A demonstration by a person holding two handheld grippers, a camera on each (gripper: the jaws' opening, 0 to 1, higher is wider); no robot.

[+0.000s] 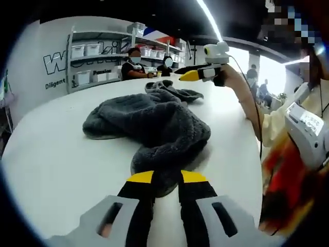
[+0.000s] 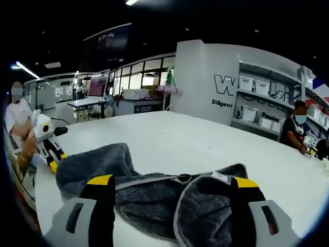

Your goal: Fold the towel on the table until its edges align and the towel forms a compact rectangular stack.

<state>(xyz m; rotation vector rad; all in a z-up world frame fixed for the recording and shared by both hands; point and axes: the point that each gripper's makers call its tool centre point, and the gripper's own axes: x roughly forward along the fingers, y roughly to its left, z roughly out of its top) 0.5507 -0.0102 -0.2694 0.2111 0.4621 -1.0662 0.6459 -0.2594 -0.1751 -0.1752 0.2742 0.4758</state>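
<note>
Grey towel (image 1: 154,126) lies crumpled mid white bench (image 1: 46,164), unfolded. Left tool (image 1: 166,177) jaws nearly closed at near towel edge, grip unclear. Right tool (image 2: 172,181) jaws spread wide over hem, released. Advice: find two adjacent corners, pinch hem only, spread flat before folding.

The room is evenly lit from above: a long ceiling strip light (image 1: 211,20) burns white in my left gripper view. Beyond it, daylight from the windows (image 1: 270,72) washes out to glare. The white desk (image 1: 56,154) reflects brightly, and the grey towel (image 1: 154,121) throws only a soft, faint shadow. The fisheye bends straight lines near the edges. My sleeve (image 1: 288,180) at the right is smeared with blur.
</note>
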